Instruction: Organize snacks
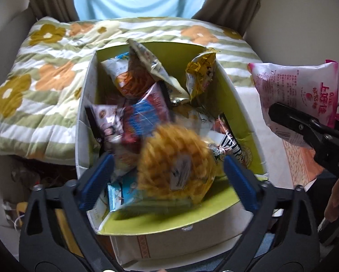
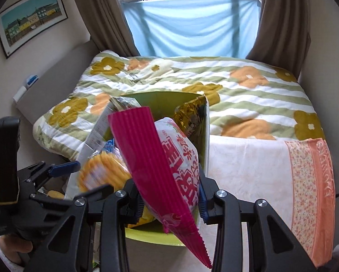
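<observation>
A green-lined cardboard box (image 1: 228, 90) stands on the bed's near edge, filled with several snack packets. A blurred yellow round-snack packet (image 1: 176, 158) lies at its near end, between the spread blue fingers of my left gripper (image 1: 169, 170), which is open. My right gripper (image 2: 169, 200) is shut on a pink and white snack bag (image 2: 169, 165) and holds it up beside the box's right wall; the bag shows in the left wrist view (image 1: 298, 93) too. The left gripper appears in the right wrist view (image 2: 74, 170), with the yellow packet (image 2: 101, 170) by it.
A floral green-striped quilt (image 2: 237, 95) covers the bed, with a white and peach cloth (image 2: 271, 170) right of the box. Brown curtains and a blue sheet hang behind. Clutter lies on the floor (image 1: 28, 181) at lower left. A framed picture (image 2: 31, 20) hangs on the left wall.
</observation>
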Motion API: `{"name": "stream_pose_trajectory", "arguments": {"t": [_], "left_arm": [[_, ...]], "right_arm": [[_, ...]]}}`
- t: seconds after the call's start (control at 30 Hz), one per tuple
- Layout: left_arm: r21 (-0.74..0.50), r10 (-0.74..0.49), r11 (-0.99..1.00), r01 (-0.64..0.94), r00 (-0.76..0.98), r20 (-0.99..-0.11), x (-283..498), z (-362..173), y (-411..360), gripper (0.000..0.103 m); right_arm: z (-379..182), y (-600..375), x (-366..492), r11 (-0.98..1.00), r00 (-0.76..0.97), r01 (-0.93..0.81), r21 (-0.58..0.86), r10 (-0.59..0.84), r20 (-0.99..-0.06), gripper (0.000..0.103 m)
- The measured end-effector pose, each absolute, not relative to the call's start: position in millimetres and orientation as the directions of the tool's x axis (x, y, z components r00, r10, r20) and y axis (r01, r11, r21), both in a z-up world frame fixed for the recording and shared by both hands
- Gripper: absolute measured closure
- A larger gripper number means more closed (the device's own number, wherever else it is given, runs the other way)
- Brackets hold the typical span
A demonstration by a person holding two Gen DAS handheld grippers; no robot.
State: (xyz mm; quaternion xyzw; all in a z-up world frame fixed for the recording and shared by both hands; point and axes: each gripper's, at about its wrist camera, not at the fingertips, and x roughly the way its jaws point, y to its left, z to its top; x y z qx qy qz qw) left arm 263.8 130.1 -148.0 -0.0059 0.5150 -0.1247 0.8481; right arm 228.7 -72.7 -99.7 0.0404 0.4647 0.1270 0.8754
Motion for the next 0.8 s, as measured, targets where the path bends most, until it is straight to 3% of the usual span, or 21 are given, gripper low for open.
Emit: {"name": "stream_pose_trajectory", "arguments": {"t": [0.4, 0.5, 0.53, 0.57, 0.63, 0.8], "left_arm": [[-0.167, -0.156, 0.986, 0.019, 0.479, -0.864, 254, -140, 177, 0.0], [-0.163, -0.134, 0.987, -0.016, 0.491, -0.861, 254, -137, 184, 0.0], [-0.161, -0.129, 0.987, -0.022, 0.497, -0.858, 253, -135, 185, 0.0], [-0.155, -0.121, 0.988, -0.026, 0.501, -0.857, 251, -133, 185, 0.0], [-0.136, -0.104, 0.99, -0.025, 0.508, -0.855, 247, -131, 186, 0.0], [-0.125, -0.103, 0.992, -0.009, 0.511, -0.854, 237, -130, 188, 0.0]], "right_arm": [[-116, -57, 269, 0.939, 0.453, -0.281, 0.2, 0.313, -0.835, 0.068], [-119, -49, 277, 0.933, 0.451, -0.29, 0.212, 0.329, -0.83, 0.058], [-118, -47, 279, 0.93, 0.457, -0.295, 0.218, 0.338, -0.823, 0.045], [-117, -47, 279, 0.93, 0.466, -0.296, 0.218, 0.34, -0.817, 0.024], [-111, -50, 274, 0.933, 0.496, -0.286, 0.221, 0.341, -0.798, 0.006], [-108, -58, 256, 0.945, 0.532, -0.237, 0.227, 0.322, -0.783, 0.006]]}}
